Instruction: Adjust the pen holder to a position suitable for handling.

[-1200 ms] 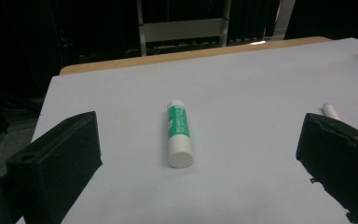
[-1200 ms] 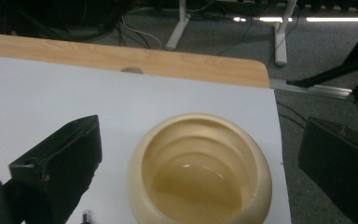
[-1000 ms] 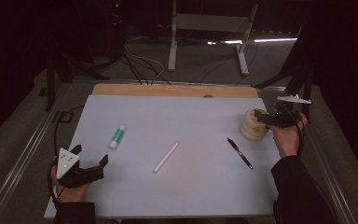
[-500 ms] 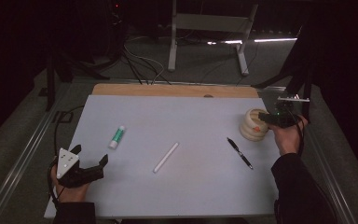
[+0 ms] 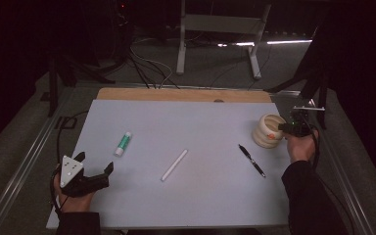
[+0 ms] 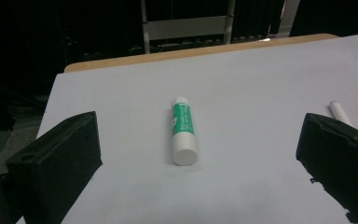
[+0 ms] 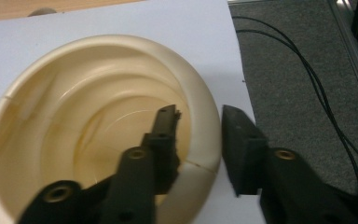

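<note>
My right claw [image 7: 198,128] has just been closing astride the upright cream cup's [image 5: 268,131] near-right rim, mouth up; its own view shows one jaw inside

A wooden table [image 5: 186,94] carries a pale sheet [image 5: 196,122] over nearly all of its top. Ahead of the left gripper [image 5: 94,169] lies a green-and-white glue stick [image 5: 123,144] (cap end farthest from it), with a white stick [image 5: 175,165] off to that gripper's right. At the right gripper [image 5: 280,129] stands a cream ribbed cup [image 5: 267,131]; a black pen [image 5: 251,160] lies near, between cup and white stick.
</note>
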`<action>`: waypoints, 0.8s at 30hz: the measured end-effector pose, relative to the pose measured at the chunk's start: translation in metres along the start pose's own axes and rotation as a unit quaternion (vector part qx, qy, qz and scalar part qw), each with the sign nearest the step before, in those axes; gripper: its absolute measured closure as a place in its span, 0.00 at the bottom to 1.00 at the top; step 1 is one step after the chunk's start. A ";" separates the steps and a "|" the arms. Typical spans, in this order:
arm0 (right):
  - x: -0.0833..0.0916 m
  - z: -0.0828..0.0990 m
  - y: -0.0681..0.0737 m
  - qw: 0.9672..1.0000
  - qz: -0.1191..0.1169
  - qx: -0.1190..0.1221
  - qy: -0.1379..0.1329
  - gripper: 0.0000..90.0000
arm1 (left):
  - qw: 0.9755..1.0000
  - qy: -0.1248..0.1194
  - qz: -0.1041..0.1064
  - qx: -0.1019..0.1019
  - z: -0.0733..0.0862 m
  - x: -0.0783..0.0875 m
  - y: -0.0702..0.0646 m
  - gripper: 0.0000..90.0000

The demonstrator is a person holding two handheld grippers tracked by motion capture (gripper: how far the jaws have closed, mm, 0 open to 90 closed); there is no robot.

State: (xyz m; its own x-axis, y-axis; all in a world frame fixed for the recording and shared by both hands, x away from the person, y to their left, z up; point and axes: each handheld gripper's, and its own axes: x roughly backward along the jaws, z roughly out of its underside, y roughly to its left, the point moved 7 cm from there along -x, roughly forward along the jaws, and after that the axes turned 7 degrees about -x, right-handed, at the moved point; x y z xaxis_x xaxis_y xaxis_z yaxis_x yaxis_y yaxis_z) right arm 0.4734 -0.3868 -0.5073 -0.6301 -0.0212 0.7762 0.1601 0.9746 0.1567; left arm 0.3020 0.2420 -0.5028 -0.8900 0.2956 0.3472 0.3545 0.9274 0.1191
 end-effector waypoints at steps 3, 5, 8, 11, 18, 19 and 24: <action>0.000 0.002 -0.002 1.000 0.006 -0.007 -0.005 0.84 | 1.000 0.000 0.000 0.001 0.000 0.000 0.000 0.00; 0.001 0.002 -0.002 1.000 0.002 -0.009 -0.008 0.86 | 1.000 0.001 0.000 0.001 0.001 0.000 0.000 0.00; 0.001 0.002 -0.004 1.000 0.003 -0.011 -0.009 0.86 | 1.000 0.002 0.000 0.001 0.001 0.000 0.001 0.00; 0.002 0.002 -0.005 1.000 0.001 -0.014 -0.009 0.86 | 1.000 0.002 -0.001 0.001 0.001 0.000 0.001 0.00; 0.005 0.000 -0.005 1.000 -0.001 -0.013 -0.021 0.86 | 1.000 0.002 0.000 0.002 0.001 -0.001 0.000 0.00; 0.006 0.000 -0.004 1.000 -0.002 -0.014 -0.023 0.86 | 1.000 0.001 0.000 0.002 0.001 -0.001 0.000 0.00; 0.011 -0.003 -0.001 0.999 -0.010 -0.013 -0.031 0.86 | 1.000 0.002 0.001 0.002 0.001 -0.001 0.000 0.00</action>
State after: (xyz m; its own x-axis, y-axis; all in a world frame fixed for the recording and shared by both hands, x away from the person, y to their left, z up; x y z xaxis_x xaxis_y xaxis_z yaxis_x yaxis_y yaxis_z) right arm 0.4683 -0.3888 -0.4973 -0.6793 -0.0249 0.7334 0.1675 0.9678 0.1881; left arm 0.3024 0.2425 -0.5040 -0.8880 0.2971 0.3509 0.3553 0.9278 0.1137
